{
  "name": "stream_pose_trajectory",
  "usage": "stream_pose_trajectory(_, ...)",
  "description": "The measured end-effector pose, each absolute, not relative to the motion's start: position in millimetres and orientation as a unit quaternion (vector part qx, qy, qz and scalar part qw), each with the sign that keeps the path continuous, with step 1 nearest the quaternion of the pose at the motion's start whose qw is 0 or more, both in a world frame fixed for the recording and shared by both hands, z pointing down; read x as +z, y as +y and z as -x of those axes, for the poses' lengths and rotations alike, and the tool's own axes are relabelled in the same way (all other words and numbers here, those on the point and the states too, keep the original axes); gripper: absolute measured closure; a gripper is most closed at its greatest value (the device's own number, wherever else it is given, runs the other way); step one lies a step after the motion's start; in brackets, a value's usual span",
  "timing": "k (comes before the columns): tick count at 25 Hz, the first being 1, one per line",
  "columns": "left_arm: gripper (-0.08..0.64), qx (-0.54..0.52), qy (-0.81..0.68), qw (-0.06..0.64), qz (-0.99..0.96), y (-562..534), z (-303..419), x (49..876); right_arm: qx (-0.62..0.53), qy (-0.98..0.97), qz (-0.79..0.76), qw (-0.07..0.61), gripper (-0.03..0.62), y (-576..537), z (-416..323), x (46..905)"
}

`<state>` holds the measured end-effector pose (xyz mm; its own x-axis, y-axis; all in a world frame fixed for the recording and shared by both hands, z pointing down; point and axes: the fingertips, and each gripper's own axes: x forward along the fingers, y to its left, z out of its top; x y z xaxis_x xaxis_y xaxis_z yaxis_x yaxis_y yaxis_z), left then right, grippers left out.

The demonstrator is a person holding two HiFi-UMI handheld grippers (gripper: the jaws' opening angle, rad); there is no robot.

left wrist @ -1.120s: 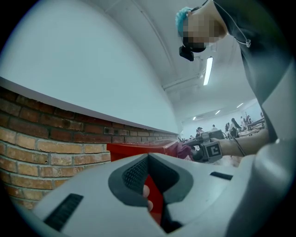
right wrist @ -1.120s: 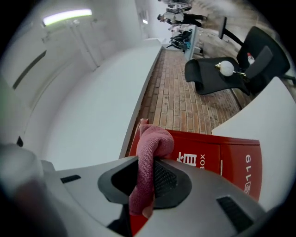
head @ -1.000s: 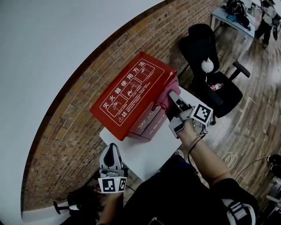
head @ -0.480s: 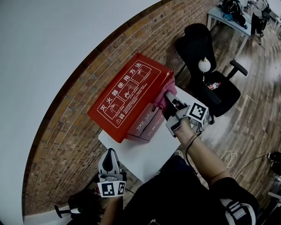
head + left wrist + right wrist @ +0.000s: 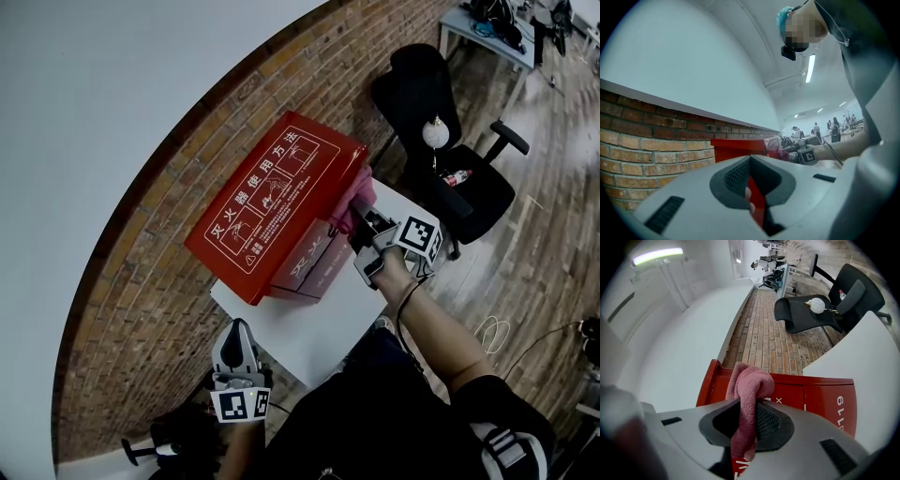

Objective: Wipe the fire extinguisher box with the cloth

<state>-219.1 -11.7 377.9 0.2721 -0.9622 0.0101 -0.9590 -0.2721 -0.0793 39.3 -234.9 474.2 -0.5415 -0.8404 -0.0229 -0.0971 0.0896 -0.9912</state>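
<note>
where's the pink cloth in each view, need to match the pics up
Head view: the pink cloth is right of centre, at the right end of the red box, in front of the right gripper.
Left gripper view: small, middle right, at the box's far end.
Right gripper view: centre, clamped between the jaws, in front of the box.
Shared landmark: the red box.
</note>
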Motion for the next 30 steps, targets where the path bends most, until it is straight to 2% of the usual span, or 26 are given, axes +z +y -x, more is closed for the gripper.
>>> stream_pose_trajectory(30, 0.512, -0.049, 0.613, 0.020, 0.788, -3.4, 207.1, 392.3, -0.589, 0.662, 0.391, 0.248, 0.515, -244.7, -42.5, 559.2)
